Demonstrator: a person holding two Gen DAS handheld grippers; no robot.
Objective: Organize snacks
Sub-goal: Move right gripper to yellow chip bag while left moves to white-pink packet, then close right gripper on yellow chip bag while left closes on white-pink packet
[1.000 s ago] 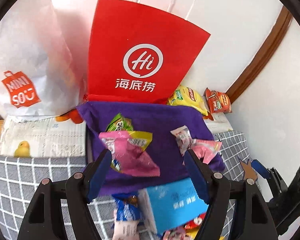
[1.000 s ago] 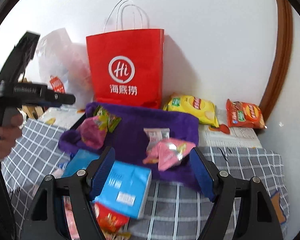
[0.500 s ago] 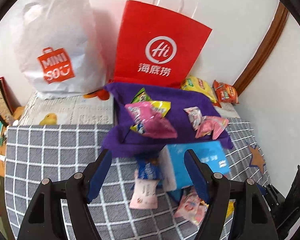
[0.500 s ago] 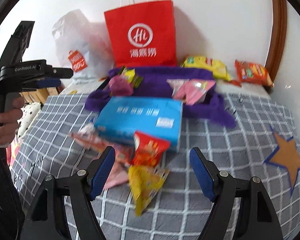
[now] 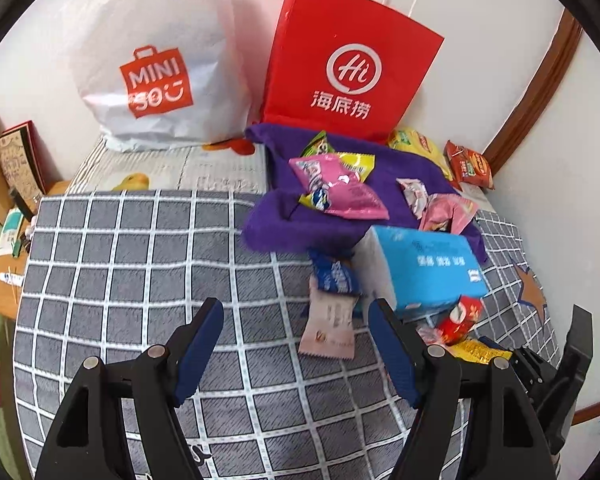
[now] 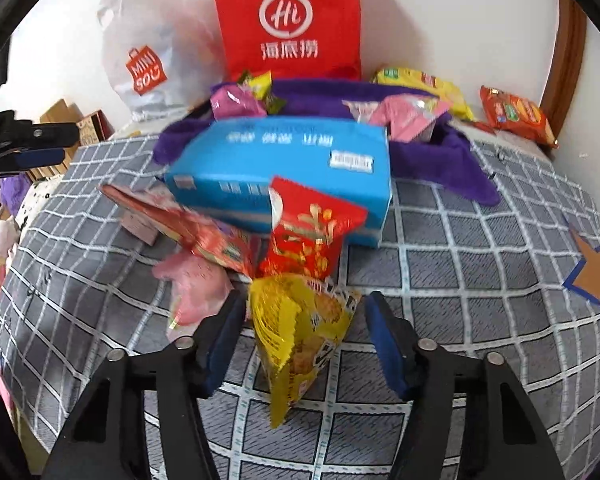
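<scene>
Where purple cloth [image 5: 380, 184] lies: two bags, one blue box [image 6: 284, 168].

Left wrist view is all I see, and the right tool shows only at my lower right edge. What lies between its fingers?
Observer: A yellow snack packet lies between the fingers of the right tool. Its jaws are closing, and the pads do not press it yet.
Operator: Is another packet close by, on the left in that view?
Observer: Yes, a long red packet lies there, in front of the blue box.
</scene>
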